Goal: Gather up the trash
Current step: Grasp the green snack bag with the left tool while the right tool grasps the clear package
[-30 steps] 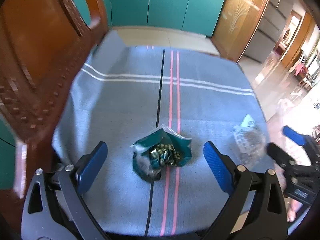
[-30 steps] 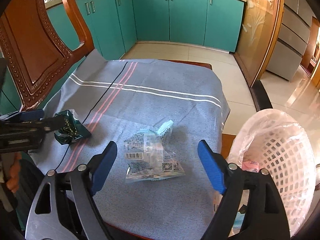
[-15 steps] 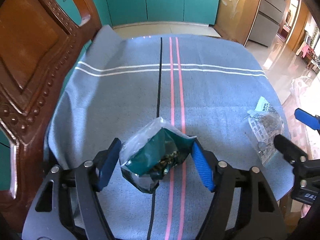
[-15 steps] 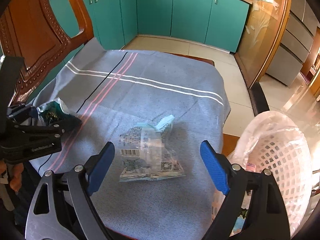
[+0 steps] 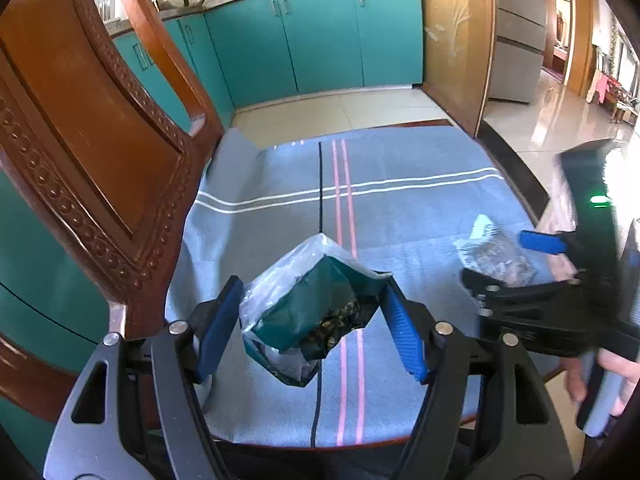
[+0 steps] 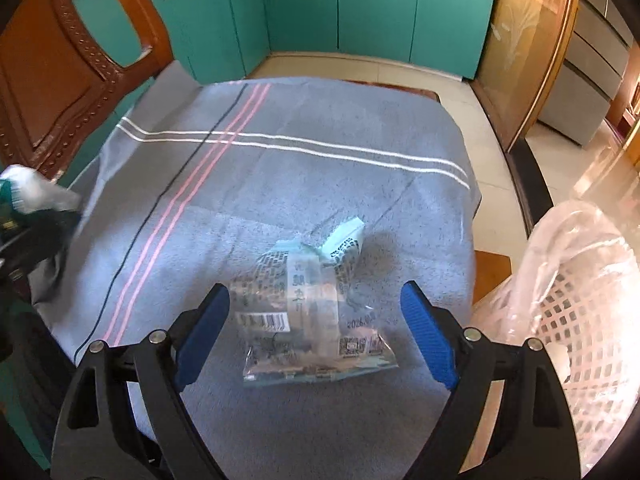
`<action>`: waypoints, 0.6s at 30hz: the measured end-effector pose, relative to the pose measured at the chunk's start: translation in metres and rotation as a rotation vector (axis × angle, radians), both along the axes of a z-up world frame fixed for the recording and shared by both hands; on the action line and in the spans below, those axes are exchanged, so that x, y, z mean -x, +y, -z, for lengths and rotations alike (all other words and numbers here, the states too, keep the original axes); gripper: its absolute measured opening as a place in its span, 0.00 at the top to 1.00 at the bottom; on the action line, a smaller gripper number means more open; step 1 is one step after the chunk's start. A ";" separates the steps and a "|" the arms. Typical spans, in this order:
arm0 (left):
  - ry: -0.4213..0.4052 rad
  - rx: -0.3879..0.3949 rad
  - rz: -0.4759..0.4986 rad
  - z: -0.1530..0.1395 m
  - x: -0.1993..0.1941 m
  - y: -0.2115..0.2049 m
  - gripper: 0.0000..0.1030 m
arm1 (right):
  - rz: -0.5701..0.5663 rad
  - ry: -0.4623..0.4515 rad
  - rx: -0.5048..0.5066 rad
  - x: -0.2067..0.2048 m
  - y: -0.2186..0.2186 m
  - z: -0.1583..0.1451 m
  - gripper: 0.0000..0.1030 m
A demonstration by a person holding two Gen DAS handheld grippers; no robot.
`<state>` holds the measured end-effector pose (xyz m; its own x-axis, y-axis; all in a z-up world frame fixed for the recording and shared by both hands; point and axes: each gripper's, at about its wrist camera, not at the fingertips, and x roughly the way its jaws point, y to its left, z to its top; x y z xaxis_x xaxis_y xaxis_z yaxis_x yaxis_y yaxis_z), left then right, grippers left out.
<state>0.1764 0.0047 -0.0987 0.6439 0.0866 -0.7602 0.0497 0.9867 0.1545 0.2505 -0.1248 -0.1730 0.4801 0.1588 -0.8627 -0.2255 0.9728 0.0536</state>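
Observation:
My left gripper (image 5: 312, 320) is shut on a crumpled dark green snack bag (image 5: 316, 312) and holds it lifted above the grey-blue cloth (image 5: 400, 208). It shows blurred at the left edge of the right wrist view (image 6: 28, 200). A clear printed wrapper (image 6: 308, 312) lies flat on the cloth. My right gripper (image 6: 316, 332) is open, its blue pads on either side of the wrapper, not touching it. In the left wrist view the right gripper (image 5: 520, 256) reaches around that wrapper (image 5: 496, 258).
A white lattice basket lined with a clear bag (image 6: 572, 320) stands off the table's right edge. A carved wooden chair back (image 5: 92, 160) rises at the left. Teal cabinets (image 6: 360, 8) line the far wall.
My left gripper closed on the green bag and lifted it off the cloth. My right gripper moved forward so its open pads straddle the clear wrapper.

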 end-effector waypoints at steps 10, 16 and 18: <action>-0.024 -0.010 0.016 -0.010 0.010 -0.004 0.30 | -0.069 0.027 0.013 0.010 0.014 0.007 0.17; -0.015 -0.004 0.001 -0.006 0.008 0.000 0.30 | -0.112 -0.020 0.031 0.020 0.020 -0.009 0.17; -0.008 -0.002 -0.010 -0.004 0.006 0.003 0.30 | -0.127 -0.040 0.049 0.024 0.025 -0.016 0.17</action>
<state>0.1708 0.0077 -0.0944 0.6493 0.0946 -0.7546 0.0386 0.9869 0.1569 0.2268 -0.1003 -0.1573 0.4932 0.1787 -0.8513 -0.3483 0.9374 -0.0050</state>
